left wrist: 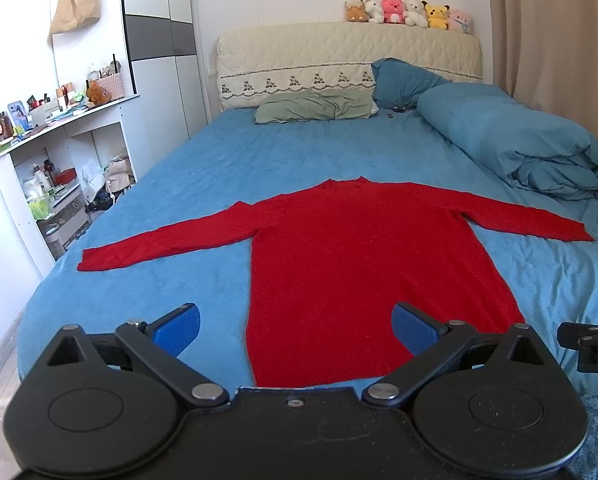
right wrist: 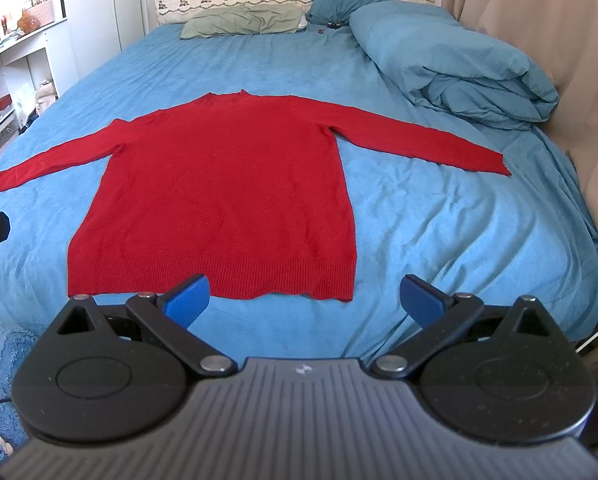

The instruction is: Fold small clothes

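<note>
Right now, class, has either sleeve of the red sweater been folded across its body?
No: the red sweater lies flat on the blue bedsheet with both sleeves stretched out sideways.

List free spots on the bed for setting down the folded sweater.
Bare sheet between the red sweater and the rolled duvet; another patch between the collar and green pillow; a strip under the left sleeve. Crowded: the right edge by the duvet.
</note>
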